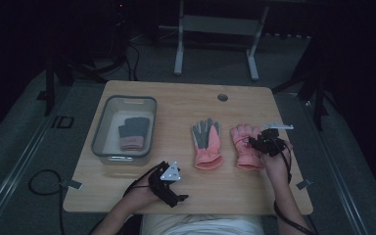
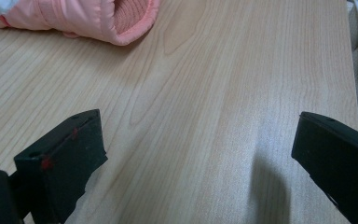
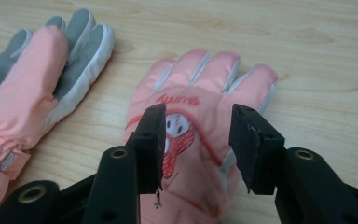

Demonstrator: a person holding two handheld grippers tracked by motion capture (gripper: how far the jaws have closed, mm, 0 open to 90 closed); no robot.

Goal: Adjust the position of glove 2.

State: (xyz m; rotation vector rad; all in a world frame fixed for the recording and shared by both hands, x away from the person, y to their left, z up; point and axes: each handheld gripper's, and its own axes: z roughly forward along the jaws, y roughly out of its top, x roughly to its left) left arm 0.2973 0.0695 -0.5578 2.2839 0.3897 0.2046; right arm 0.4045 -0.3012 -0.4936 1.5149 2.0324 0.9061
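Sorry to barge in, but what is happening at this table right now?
A person is sorting gloves with a gripper in each hand. The right gripper hovers over the right pink glove, jaws apart with nothing pinched. A second pink glove lies palm up beside it, and a grey glove already lies in the plastic bin. The left gripper rests open over bare table.

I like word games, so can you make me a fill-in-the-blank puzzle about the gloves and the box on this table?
1. The grey bin holds a folded ____ glove.
2. The number of pink gloves lying on the table is ____.
3. The right gripper hangs above the glove with the cartoon face, its jaws ____.
4. Both pink gloves lie to the ____ of the bin in the high view.

Missing words: grey; two; open; right
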